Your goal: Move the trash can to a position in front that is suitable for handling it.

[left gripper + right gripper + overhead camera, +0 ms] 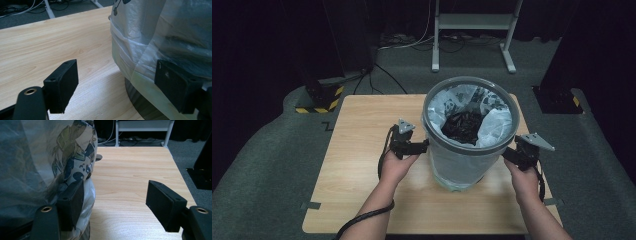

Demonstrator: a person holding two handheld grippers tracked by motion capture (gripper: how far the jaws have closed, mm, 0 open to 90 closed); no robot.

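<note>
The left gripper (424, 146) sits at centre-left of the high view, its jaws spread apart with nothing pinched; in the left gripper view one pad lies against the bag's folded skirt at the right of the frame while the other stands free over the table. The right gripper (508, 154), at centre-right of the high view, is likewise released: in its own view one pad rests beside the printed plastic at lower left, the other hangs clear over bare wood.

Between them, in the middle of the high view, stands the bin (469, 132), a round grey tub with a thick rim. A thin, translucent white bag (497, 125) lines it, printed with panda-like figures, folded over the rim and draped down the outside in crinkled, glossy wrinkles. Dark crumpled rubbish (463, 125) lies at the bottom.

The step in hand looks like taking hold of the liner on both sides, probably to lift it off the rim. Next, each gripper likely needs to turn so that a fold of film lies between its pads, then close firmly, since the plastic looks slippery and easily torn.

The table (367, 120) is pale wood-grain laminate, smooth and rectangular, on dark grey carpet.
</note>
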